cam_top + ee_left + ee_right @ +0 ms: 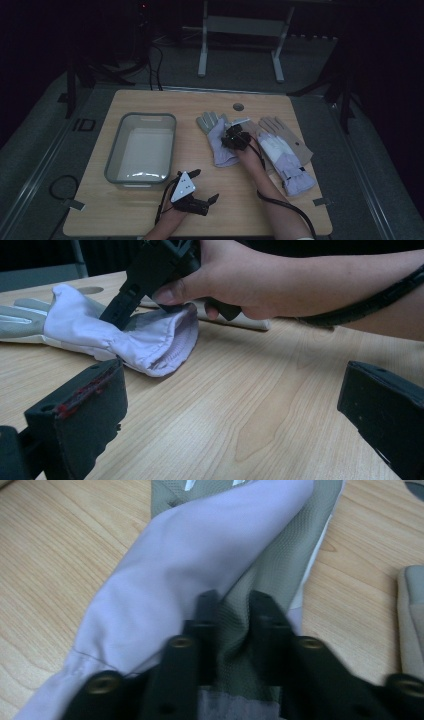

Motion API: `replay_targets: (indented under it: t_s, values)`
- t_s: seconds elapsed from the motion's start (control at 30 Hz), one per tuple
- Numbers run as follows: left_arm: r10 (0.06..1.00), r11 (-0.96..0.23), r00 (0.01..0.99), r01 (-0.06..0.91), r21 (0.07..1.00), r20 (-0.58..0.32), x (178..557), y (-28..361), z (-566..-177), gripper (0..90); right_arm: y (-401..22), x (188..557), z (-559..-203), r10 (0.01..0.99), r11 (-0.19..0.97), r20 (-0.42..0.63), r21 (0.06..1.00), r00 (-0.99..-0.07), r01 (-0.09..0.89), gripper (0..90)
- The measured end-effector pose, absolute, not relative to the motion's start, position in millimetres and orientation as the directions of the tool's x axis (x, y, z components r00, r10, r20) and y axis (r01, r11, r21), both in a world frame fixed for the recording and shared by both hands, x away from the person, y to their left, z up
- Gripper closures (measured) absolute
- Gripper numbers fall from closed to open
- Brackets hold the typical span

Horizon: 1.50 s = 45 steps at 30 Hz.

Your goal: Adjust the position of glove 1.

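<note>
Your left gripper [200, 186] sits closest to the camera, near the front edge of the table [150, 220], with its grey three-cornered plate facing up. Its 2 jaws are spread wide with just bare wood between them, so it's holding nothing. In the left gripper view you're looking across the tabletop straight at your other hand [235, 280] working the glove.

Your right gripper [234, 137] is further back, around the middle of the table, pressed down onto the lilac glove [220, 142]. In the right gripper view the 2 jaws are close together with a fold of that glove's olive-grey mesh bunched up between them, so it's pinching the fabric. The lilac panel of the glove [165, 585] runs off diagonally to the side of the jaws. From the left gripper view the glove's cuff end [165, 347] is lying on the wood, opening toward the camera, with the gripper tip pressing into the fabric just behind it.

Other stuff on the table: a grey-rimmed plastic bin [116, 145] on the left side, well apart from the gloves, and 1 more lilac and tan glove [287, 152] lying flat just beside your right hand, fingers pointing away from you.
</note>
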<state>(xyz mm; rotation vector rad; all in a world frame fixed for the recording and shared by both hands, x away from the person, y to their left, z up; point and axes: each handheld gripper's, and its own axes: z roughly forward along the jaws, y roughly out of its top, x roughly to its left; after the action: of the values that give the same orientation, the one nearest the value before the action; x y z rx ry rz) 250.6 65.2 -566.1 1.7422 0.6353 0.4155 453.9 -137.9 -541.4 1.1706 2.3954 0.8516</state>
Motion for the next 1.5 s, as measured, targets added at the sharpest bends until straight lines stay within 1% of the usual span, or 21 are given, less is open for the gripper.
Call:
replay_targets:
  t_s: [0.03,0.07,0.1,0.13,0.2,0.23,0.4,0.47,0.5,0.53,0.57,0.67,0.77,0.9,0.97,1.1,1.37,1.4,1.43,1.47,1.5]
  values:
    - [0.612,-0.176,0.789,0.199,0.964,-0.051,250.6,65.2,-566.1,0.0,-136.0,452.4,-540.7,0.801,0.481,-0.049,0.645,-0.596,0.594,82.7]
    - [0.612,-0.176,0.789,0.199,0.964,-0.051,250.6,65.2,-566.1,0.0,-134.0,450.8,-539.8,0.804,0.485,-0.060,0.643,-0.591,0.593,85.6]
    - [0.612,-0.176,0.789,0.199,0.964,-0.052,250.6,65.4,-566.1,0.0,-134.0,450.8,-539.8,0.804,0.485,-0.060,0.643,-0.591,0.593,85.6]
    - [0.613,-0.175,0.789,0.200,0.964,-0.052,250.8,65.5,-566.1,0.0,-132.5,449.3,-537.3,0.816,0.459,-0.033,0.644,-0.577,0.612,87.5]
    - [0.613,-0.174,0.788,0.202,0.964,-0.054,250.9,65.6,-566.1,0.0,-132.8,448.1,-535.1,0.818,0.450,-0.024,0.648,-0.575,0.614,87.7]
    - [0.613,-0.173,0.788,0.202,0.964,-0.055,251.0,65.6,-566.1,0.0,-134.9,444.6,-530.3,0.828,0.422,0.000,0.659,-0.561,0.623,87.9]
    - [0.612,-0.174,0.789,0.201,0.964,-0.054,251.1,65.7,-566.1,0.0,-140.1,437.0,-523.1,0.843,0.368,0.046,0.677,-0.536,0.637,88.0]
    - [0.613,-0.171,0.788,0.203,0.964,-0.057,250.9,65.5,-566.1,0.0,-150.0,421.3,-509.4,0.863,0.263,0.132,0.708,-0.488,0.655,88.0]
    - [0.613,-0.171,0.788,0.203,0.964,-0.057,250.9,65.5,-566.1,0.0,-150.0,421.3,-509.4,0.863,0.263,0.132,0.708,-0.488,0.655,88.0]
    - [0.613,-0.174,0.788,0.202,0.964,-0.055,250.9,65.6,-566.1,0.0,-153.8,411.6,-503.1,0.868,0.228,0.156,0.718,-0.471,0.658,88.0]
    - [0.613,-0.173,0.788,0.202,0.964,-0.055,250.8,65.5,-566.1,0.0,-153.8,411.6,-503.1,0.868,0.228,0.156,0.718,-0.471,0.658,88.0]
    - [0.612,-0.174,0.789,0.200,0.964,-0.053,250.7,65.5,-566.1,0.0,-162.2,390.9,-494.4,0.879,0.175,0.182,0.736,-0.440,0.654,88.0]
    - [0.612,-0.174,0.789,0.200,0.964,-0.053,250.6,65.5,-566.1,0.0,-167.1,380.8,-492.3,0.888,0.163,0.177,0.742,-0.425,0.650,87.9]
    - [0.612,-0.175,0.789,0.200,0.964,-0.053,250.6,65.5,-566.1,0.0,-178.3,354.1,-497.6,0.880,0.104,0.235,0.752,-0.412,0.651,87.8]
    - [0.612,-0.175,0.789,0.200,0.964,-0.053,250.6,65.5,-566.1,0.0,-178.3,354.1,-497.6,0.880,0.104,0.235,0.752,-0.412,0.651,87.8]
    - [0.612,-0.176,0.789,0.200,0.964,-0.052,250.6,65.6,-566.0,0.0,-186.1,335.6,-507.7,0.895,0.060,0.248,0.756,-0.371,0.651,87.8]
    - [0.613,-0.176,0.788,0.200,0.964,-0.051,250.7,65.5,-566.1,0.0,-190.1,342.5,-527.8,0.917,0.079,0.214,0.729,-0.336,0.680,87.2]
    - [0.614,-0.176,0.788,0.199,0.964,-0.051,250.6,65.4,-566.1,0.0,-190.9,343.8,-532.1,0.917,0.078,0.217,0.725,-0.334,0.684,86.2]
    - [0.613,-0.177,0.788,0.198,0.964,-0.050,250.5,65.3,-566.1,0.0,-191.0,344.8,-540.2,0.926,0.089,0.194,0.723,-0.325,0.685,80.5]
    - [0.613,-0.177,0.788,0.198,0.964,-0.050,250.4,65.2,-566.1,0.0,-191.0,344.8,-540.2,0.926,0.089,0.194,0.723,-0.325,0.685,80.5]
    - [0.613,-0.177,0.788,0.198,0.964,-0.050,250.5,65.3,-566.1,0.0,-190.3,345.4,-546.0,0.924,0.102,0.187,0.718,-0.333,0.689,76.2]
